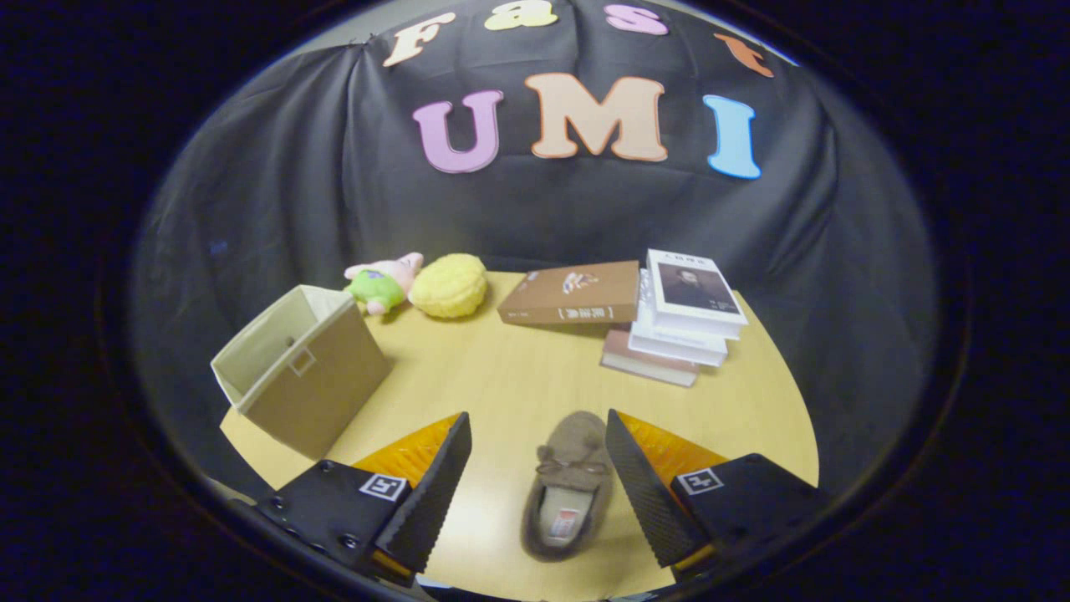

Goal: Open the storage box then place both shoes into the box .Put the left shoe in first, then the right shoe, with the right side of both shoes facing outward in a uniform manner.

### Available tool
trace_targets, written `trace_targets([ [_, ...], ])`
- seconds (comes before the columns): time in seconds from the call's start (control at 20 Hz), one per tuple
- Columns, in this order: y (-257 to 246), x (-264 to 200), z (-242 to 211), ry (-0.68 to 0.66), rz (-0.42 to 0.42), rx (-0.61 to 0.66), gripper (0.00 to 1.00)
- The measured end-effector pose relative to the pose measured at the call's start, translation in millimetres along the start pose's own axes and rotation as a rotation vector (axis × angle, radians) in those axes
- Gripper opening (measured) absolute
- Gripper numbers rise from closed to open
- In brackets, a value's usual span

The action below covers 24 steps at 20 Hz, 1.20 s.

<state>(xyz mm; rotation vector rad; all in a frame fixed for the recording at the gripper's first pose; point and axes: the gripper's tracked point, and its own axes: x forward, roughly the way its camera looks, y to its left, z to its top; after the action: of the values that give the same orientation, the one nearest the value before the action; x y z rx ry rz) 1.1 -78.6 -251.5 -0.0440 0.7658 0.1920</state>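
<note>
A brown slipper-style shoe (568,489) with a small bow lies on the wooden table (518,376), toe pointing away, its opening toward me. It sits between the fingers of my gripper (539,439), closer to the right finger, and neither finger touches it. The gripper is open wide. A beige fabric storage box (301,368) stands to the left, beyond the left finger, with its top open and its inside showing as bare.
A stack of books (681,326) lies beyond the right finger, and a brown book (573,293) leans by it. A pink and green plush toy (383,283) and a yellow plush ball (449,286) rest at the table's far edge.
</note>
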Motion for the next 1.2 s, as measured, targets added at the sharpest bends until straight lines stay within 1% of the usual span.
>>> trace_targets([
  [0.15,-30,14,-37,0.082,-0.009,0.001,1.00],
  [0.55,-48,60,-110,0.278,0.010,-0.019,0.99],
  [0.75,-50,72,-133,0.371,0.017,-0.037,0.73],
  [0.85,-44,75,-136,0.403,0.041,0.003,0.60],
  [0.9,-46,65,-143,0.413,0.041,0.017,0.53],
  [1.0,-48,63,-142,0.438,0.045,0.045,0.37],
  [1.05,-59,67,-139,0.422,-0.005,0.063,0.30],
  [1.1,-63,66,-140,0.438,-0.018,0.111,0.22],
  [1.2,-59,64,-140,0.460,-0.010,0.237,0.07],
])
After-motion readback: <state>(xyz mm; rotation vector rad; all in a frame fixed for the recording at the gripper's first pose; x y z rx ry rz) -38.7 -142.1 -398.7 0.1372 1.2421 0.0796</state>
